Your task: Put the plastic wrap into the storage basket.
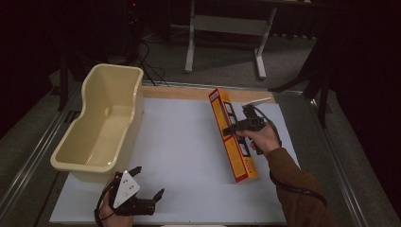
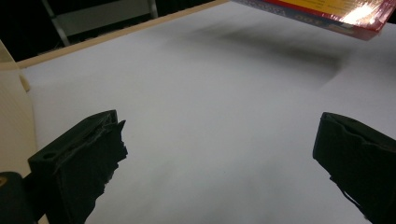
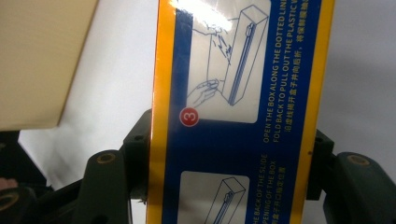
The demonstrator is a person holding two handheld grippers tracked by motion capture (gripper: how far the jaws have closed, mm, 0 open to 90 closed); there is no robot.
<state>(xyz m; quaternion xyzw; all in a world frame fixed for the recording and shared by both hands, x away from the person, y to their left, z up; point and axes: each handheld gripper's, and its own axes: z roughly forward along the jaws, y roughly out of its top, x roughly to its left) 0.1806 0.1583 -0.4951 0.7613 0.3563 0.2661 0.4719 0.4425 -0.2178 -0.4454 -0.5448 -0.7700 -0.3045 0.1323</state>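
A long orange and blue box (image 1: 233, 137) of plastic wrap, with printed instructions (image 3: 243, 93), hangs tilted above the white sheet (image 1: 184, 142) at centre right. My right gripper (image 1: 235, 128) is shut on its middle, one jaw on each long side. The box's red end (image 2: 336, 14) is at the top right of the left gripper view. My left gripper (image 1: 149, 182) rests near the sheet's front left edge, its jaws wide apart with nothing between them (image 2: 219, 154).
A cream plastic tub (image 1: 101, 123) stands empty at the left, its side (image 3: 42, 60) close to the held box. A wooden strip (image 1: 189, 92) borders the sheet at the back. Table legs (image 1: 227, 42) stand beyond.
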